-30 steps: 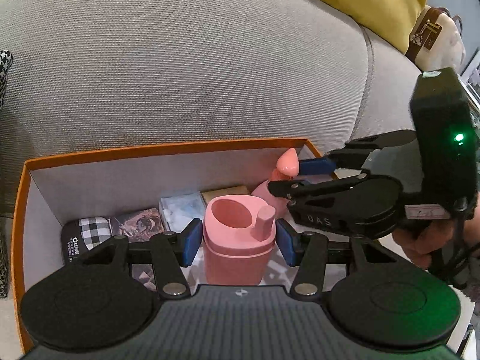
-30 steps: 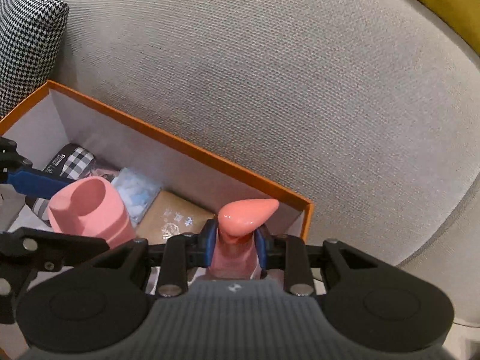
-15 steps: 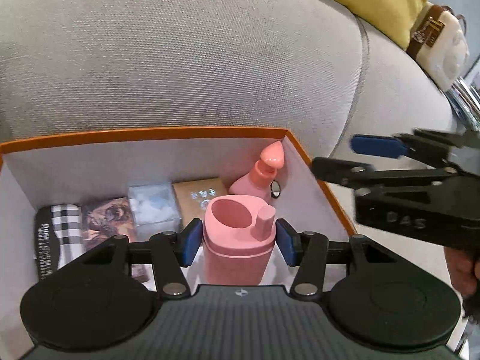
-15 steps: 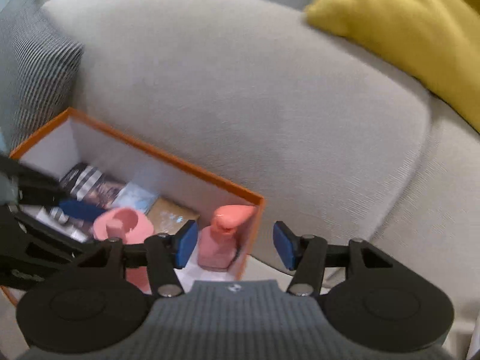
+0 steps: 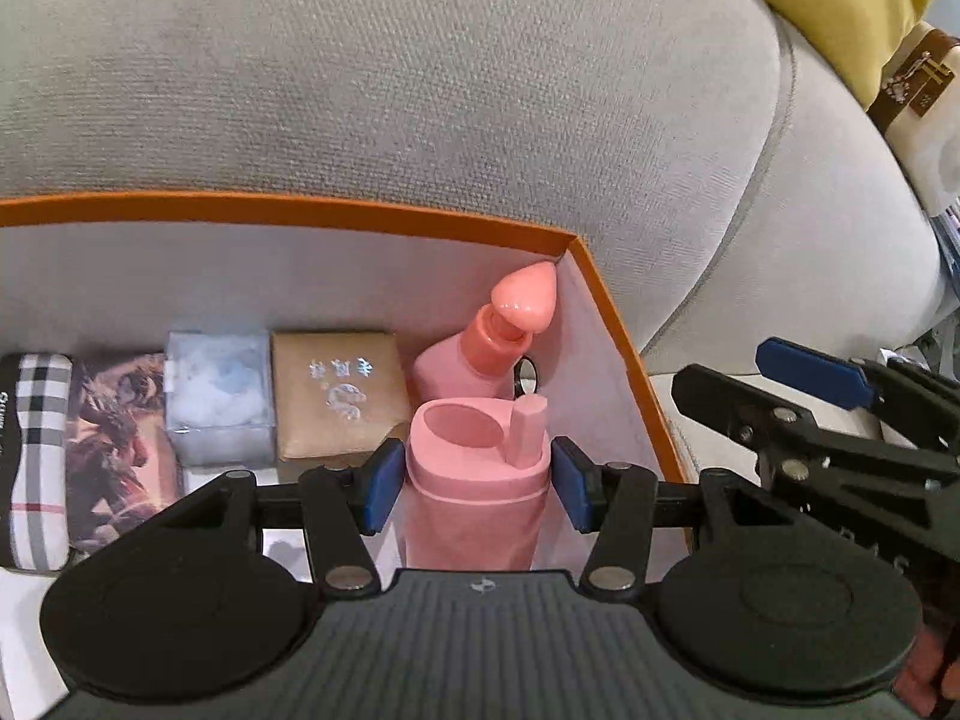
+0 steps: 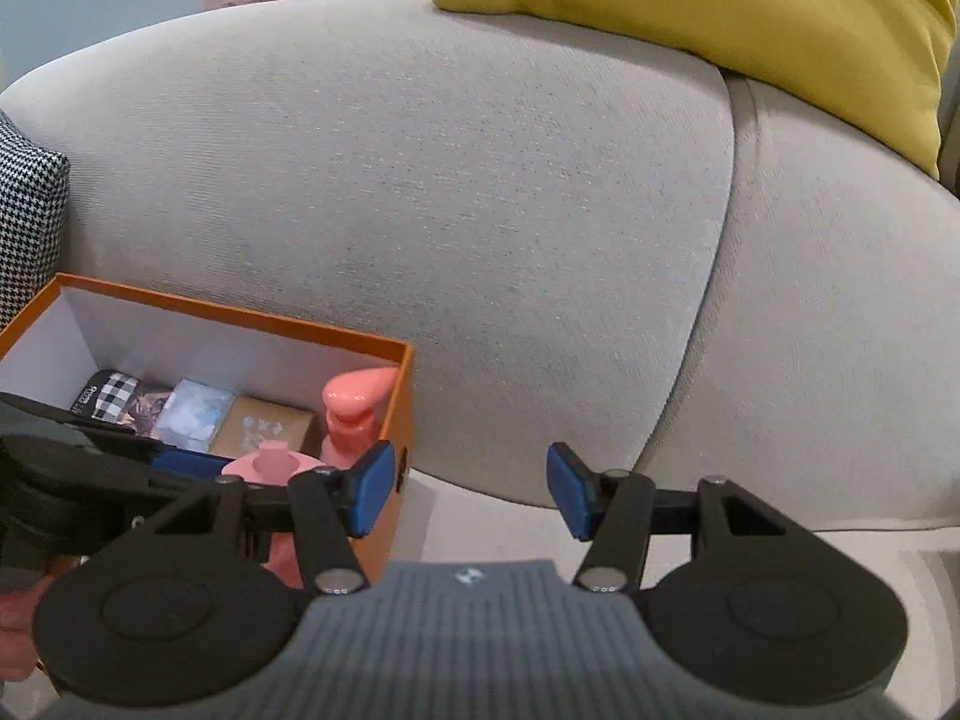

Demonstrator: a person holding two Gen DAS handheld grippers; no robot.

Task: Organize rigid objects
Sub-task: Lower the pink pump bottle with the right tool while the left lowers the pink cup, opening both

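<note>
A: Grey sofa cushion (image 6: 480, 210) filled the background, orange box (image 5: 606, 312) set against it. Left claw?

B: Left gripper (image 5: 477, 483) was angled down into the box, blue pads on both sides of the pink cup (image 5: 477, 480). Looked clamped on it, cup upright near the box's right wall.

A: Right one?

B: Right gripper (image 6: 471, 492) sat outside the box, to its right, tilted down toward the cushion. Jaws apart, nothing between them; they had just been opening. Its left pad (image 6: 372, 489) overlapped the box's corner in the picture, contact unclear.

A: Other task item?

B: Pink pump bottle (image 5: 486, 348) stood in the far right corner of the box, just behind the cup, head toward the corner.

A: View differences?

B: Left wrist view showed the back row clearly: plaid case (image 5: 36, 456), picture card (image 5: 120, 438), pale blue box (image 5: 219, 396), brown packet (image 5: 339, 396). It also caught the right gripper from the side. Right wrist view showed a houndstooth cushion (image 6: 27, 222), yellow pillow (image 6: 750, 18), and a bit of hand (image 6: 18, 630) at the lower left edge.
</note>
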